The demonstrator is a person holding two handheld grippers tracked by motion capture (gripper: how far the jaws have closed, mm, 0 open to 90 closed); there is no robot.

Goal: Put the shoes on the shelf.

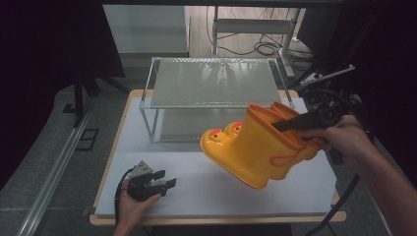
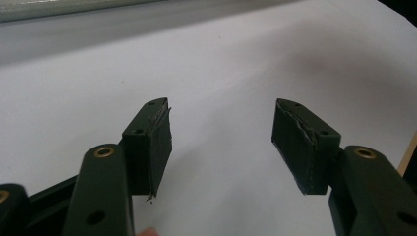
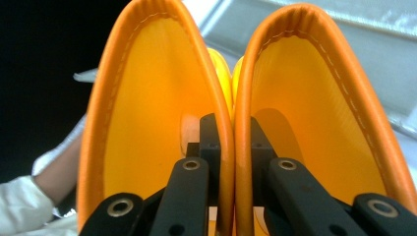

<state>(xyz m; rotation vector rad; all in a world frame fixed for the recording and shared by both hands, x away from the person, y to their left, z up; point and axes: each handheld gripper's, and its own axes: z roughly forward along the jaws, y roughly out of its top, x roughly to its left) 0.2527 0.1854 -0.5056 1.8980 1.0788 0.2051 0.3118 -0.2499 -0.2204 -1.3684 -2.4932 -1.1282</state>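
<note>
A pair of yellow rubber boots (image 1: 251,147) with orange rims and duck faces on the toes hangs tilted above the white table, toes pointing left. My right gripper (image 1: 287,124) reaches into the boot tops from the right. In the right gripper view one jaw sits inside each boot, and my right gripper (image 3: 233,142) is shut on the two touching inner walls of the boots (image 3: 233,88). My left gripper (image 1: 164,181) rests low at the table's front left, held in a hand. Its jaws (image 2: 221,142) stand open over bare white surface with nothing between them.
A two-level metal and glass shelf rack (image 1: 211,81) stands at the back of the white table (image 1: 206,191). Cables (image 1: 334,98) lie at the right rear by the right arm. Dark curtains flank both sides.
</note>
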